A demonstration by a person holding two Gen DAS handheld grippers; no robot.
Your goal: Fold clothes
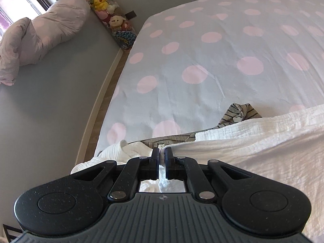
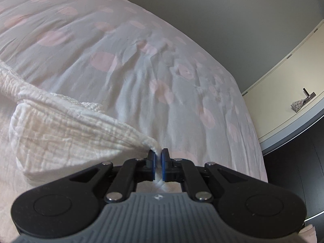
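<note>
A white crinkled garment (image 1: 253,141) stretches over the bed, held at two points. My left gripper (image 1: 162,151) is shut on its edge, with white cloth pinched between the fingers and showing behind them. In the right wrist view the same white garment (image 2: 66,129) runs in from the left and narrows to a corner, and my right gripper (image 2: 159,154) is shut on that corner. A grey striped garment (image 1: 237,115) lies crumpled on the bed just beyond the white cloth, partly hidden under it.
The bed carries a pale sheet with pink dots (image 1: 202,64). A bundled duvet (image 1: 40,38) lies on the floor at the left, and a row of plush toys (image 1: 105,6) lines the wall. A cream wardrobe door (image 2: 287,93) stands right of the bed.
</note>
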